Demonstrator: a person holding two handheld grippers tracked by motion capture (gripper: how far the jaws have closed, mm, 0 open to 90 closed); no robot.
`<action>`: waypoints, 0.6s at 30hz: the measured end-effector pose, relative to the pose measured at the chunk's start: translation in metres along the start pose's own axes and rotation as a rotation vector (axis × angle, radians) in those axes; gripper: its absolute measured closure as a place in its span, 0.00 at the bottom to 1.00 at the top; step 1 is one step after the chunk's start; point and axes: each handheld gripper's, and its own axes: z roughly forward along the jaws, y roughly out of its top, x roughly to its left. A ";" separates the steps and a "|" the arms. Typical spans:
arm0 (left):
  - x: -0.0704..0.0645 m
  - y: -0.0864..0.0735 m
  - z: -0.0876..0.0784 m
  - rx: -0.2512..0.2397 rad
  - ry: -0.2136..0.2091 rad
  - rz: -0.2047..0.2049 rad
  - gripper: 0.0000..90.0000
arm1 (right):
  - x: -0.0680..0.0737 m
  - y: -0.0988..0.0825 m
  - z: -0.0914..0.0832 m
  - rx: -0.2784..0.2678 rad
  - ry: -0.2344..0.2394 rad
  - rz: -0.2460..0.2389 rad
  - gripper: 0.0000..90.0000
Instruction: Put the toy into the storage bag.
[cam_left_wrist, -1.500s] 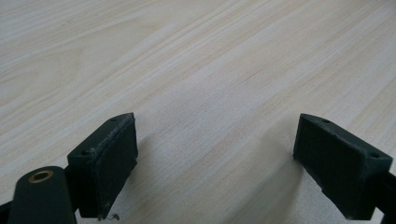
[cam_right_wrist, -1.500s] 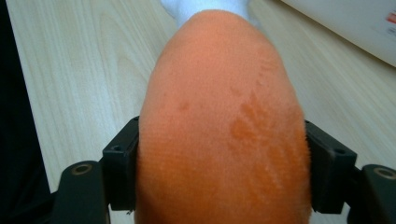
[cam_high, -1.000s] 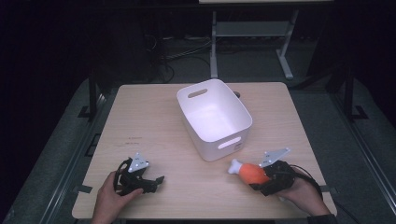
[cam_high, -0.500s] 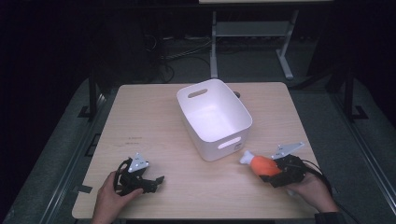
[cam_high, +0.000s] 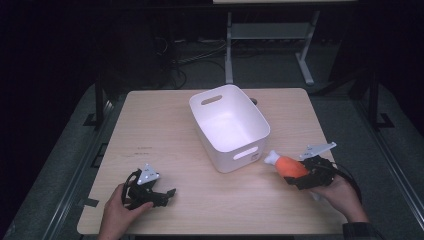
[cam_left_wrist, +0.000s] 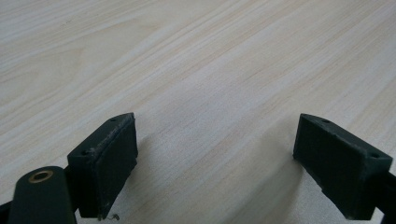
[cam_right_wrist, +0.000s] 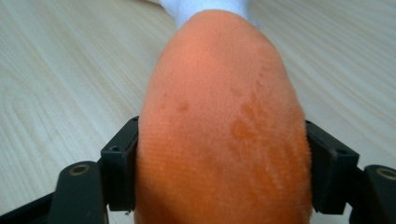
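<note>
While the light wooden desk (cam_high: 165, 130) is taking up most of the high view, a white plastic bin (cam_high: 229, 126) with handle slots is sitting on it just past centre, toward twelve o'clock, its long side running at a slant. At about four o'clock from the bin, near the desk's edge, the person's right hand (cam_high: 340, 192) is holding the right hand-held gripper (cam_high: 296, 176), which is clenching an orange plush toy (cam_high: 291, 166) with a white tip (cam_high: 271, 158); the tip is pointing toward ten o'clock, just beside the bin's near corner but apart from it. Seen from the right gripper view, the orange plush toy (cam_right_wrist: 219, 126) is bulging between both black jaws, which are pressing its sides. At about seven o'clock from the bin, the left hand (cam_high: 117, 215) is resting the left hand-held gripper (cam_high: 167, 194) low over the desk; in the left gripper view its jaws are standing wide apart, released, with bare wood (cam_left_wrist: 210, 70) between them.
</note>
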 end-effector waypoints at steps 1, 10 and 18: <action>0.000 0.000 0.000 0.000 0.000 0.000 0.14 | 0.000 0.000 0.000 0.000 0.000 0.000 0.30; 0.000 0.000 0.000 0.003 0.000 0.003 0.14 | -0.011 0.012 -0.011 -0.020 -0.014 0.018 0.30; 0.000 0.000 0.000 0.002 -0.001 0.000 0.14 | -0.017 0.028 -0.023 -0.027 -0.028 0.005 0.29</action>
